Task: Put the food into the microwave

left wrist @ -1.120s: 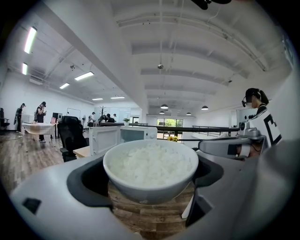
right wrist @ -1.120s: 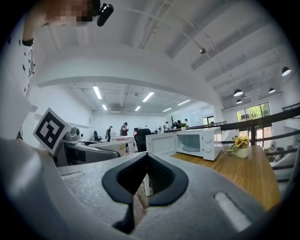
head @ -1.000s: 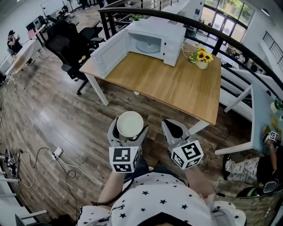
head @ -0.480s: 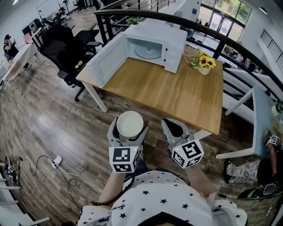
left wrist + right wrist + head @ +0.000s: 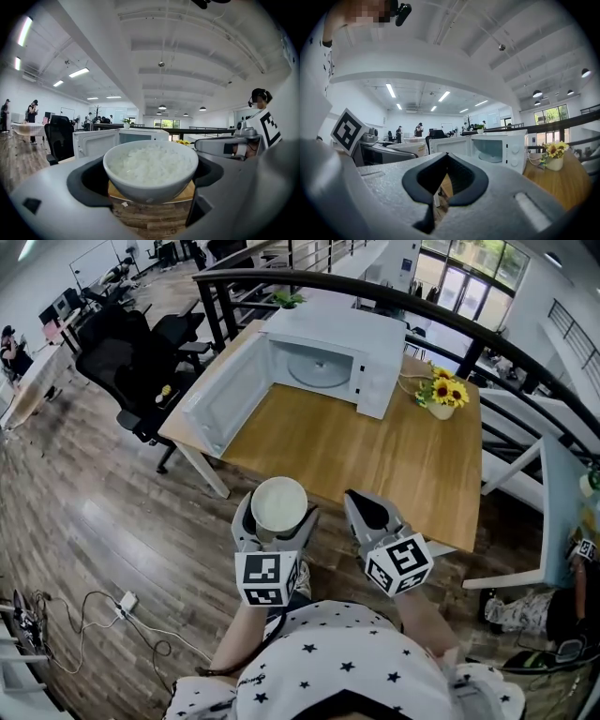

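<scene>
The left gripper (image 5: 276,521) is squeezed onto a white bowl (image 5: 278,503). One jaw is on each side of the bowl, and the bowl sits level. It is full of white rice (image 5: 152,164). The bowl is up in the air at the near edge of the table (image 5: 394,456), close to the person's body. It is well apart from the microwave (image 5: 328,357).

The right gripper (image 5: 367,507) is just to the right of the bowl. Its jaws are pressed together at the tips and hold nothing. The two grippers are side by side and do not touch.

The microwave is white and stands at the far left part of the wooden table. Its door (image 5: 225,395) is swung wide open to the left. Inside is a round glass plate (image 5: 319,371) with nothing on it.

A small pot of yellow flowers (image 5: 448,395) stands to the right of the microwave. Black chairs (image 5: 122,352) stand on the far left, on the wooden floor (image 5: 94,521). A white cable (image 5: 122,601) lies on the floor at the near left.
</scene>
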### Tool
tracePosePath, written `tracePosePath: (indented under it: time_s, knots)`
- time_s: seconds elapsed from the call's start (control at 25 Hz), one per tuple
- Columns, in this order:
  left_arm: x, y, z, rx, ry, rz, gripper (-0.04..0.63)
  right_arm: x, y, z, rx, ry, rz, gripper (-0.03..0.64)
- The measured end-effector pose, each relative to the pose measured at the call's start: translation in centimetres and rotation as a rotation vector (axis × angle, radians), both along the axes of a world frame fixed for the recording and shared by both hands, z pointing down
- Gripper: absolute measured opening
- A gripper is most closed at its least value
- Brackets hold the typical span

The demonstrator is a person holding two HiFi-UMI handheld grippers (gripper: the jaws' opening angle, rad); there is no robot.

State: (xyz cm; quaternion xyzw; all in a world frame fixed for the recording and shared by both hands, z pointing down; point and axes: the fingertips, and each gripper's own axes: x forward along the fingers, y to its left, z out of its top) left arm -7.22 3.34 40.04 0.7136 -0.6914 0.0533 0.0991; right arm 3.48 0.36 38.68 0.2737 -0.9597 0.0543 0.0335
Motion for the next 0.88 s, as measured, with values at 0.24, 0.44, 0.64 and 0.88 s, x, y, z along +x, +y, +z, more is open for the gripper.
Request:
tracePosePath:
  time_s: [0.24, 0.44, 0.64, 0.88]
  knots:
    - [-2.8, -4.7, -0.3, 0.001, -0.009, 0.023, 0.493, -2.9, -4.3, -0.2, 0.003, -0.008, 0.019, 0.005]
    - [-4.9, -8.1, 0.0, -0.002, -0.007, 0.044, 0.492, -4.9, -7.4, -0.1, 0.006, -0.005, 0.043, 0.005]
    - [-6.4, -11.4, 0.4, -0.006, -0.011, 0.071, 0.494, -6.4, -10.6, 0.2, 0.009, -0.005, 0.066, 0.005]
    - [-7.9, -15.0, 0.6, -0.008, -0.014, 0.103, 0.494, -7.9, -13.9, 0.5, -0.009, -0.018, 0.104, 0.005]
